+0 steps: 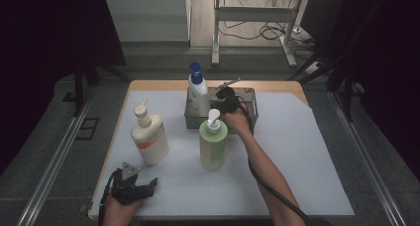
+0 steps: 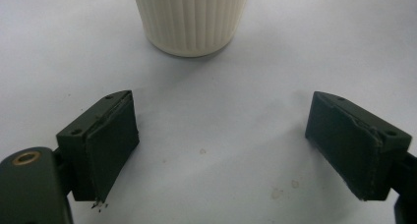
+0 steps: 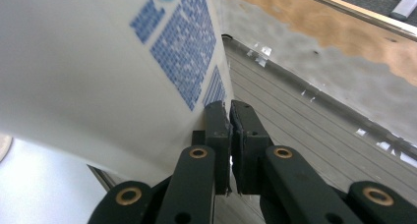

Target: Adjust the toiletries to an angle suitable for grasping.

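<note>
Both tongs tell different stories: your right tongs (image 3: 230,117) are closed, pads together with nothing between them, and they sit inside the metal basket (image 1: 250,98) with one jaw right beside, perhaps touching, the white bottle with the blue cap (image 1: 198,92). Your left tongs (image 2: 236,150) are wide open and hold nothing; they rest low over the bench (image 1: 307,151) near its front left corner, pointing at the base of the cream pump bottle (image 2: 191,18), which is a little way ahead of the jaws.

As far as the pictures go, the job looks like loading bottles into the basket, and by that reading you are about a third through. The blue-capped bottle already stands upright at the left end of the basket, so that one looks done. You have two left: the cream pump bottle stands on the left part of the bench, and the green pump bottle (image 1: 213,145) stands just in front of the basket, near your right forearm.

The rest of the basket, to the right of the blue-capped bottle, holds no other bottle that I can make out, so there should be room. Whether your right tongs have fully let go or are nudging the bottle, I cannot tell.
</note>
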`<act>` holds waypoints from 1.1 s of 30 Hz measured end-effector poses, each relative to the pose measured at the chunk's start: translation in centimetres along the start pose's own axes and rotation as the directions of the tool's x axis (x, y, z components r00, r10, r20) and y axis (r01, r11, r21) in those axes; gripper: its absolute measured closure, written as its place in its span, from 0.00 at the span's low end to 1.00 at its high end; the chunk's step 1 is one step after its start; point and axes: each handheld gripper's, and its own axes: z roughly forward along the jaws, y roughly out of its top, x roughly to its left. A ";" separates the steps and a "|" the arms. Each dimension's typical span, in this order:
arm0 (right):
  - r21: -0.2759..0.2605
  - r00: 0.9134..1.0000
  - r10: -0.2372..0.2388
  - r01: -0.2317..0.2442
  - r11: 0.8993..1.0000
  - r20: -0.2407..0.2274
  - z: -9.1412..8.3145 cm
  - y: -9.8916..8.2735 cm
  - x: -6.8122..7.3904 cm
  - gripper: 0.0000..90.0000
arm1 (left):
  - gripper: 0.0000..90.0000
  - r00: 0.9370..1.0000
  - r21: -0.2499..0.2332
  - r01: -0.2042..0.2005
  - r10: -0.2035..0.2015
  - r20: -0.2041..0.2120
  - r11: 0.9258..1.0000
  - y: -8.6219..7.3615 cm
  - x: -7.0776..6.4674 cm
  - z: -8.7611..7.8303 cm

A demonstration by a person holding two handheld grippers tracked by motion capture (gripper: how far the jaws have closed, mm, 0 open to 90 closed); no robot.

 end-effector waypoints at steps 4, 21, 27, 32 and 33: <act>0.005 1.000 -0.008 0.008 1.000 -0.009 0.3 0.1 0.4 0.95 | 0.13 1.000 0.000 0.000 0.000 0.000 1.000 0.0 0.0 0.0; 0.036 1.000 -0.003 0.003 0.999 -0.009 1.0 -0.1 0.4 0.96 | 0.13 1.000 0.001 0.000 0.000 0.000 1.000 0.0 0.0 0.0; 0.055 1.000 -0.010 0.011 0.998 -0.017 1.4 -0.3 0.6 0.95 | 0.13 1.000 0.001 -0.001 0.001 0.000 1.000 0.0 0.0 0.0; 0.065 1.000 -0.013 0.014 0.998 -0.019 1.5 -0.3 0.8 0.95 | 0.13 1.000 0.001 0.000 0.000 0.000 1.000 0.0 0.0 0.0; 0.065 1.000 -0.013 0.014 0.998 -0.019 1.5 -0.3 0.8 0.95 | 0.13 1.000 0.001 0.000 0.000 0.000 1.000 0.0 0.0 0.0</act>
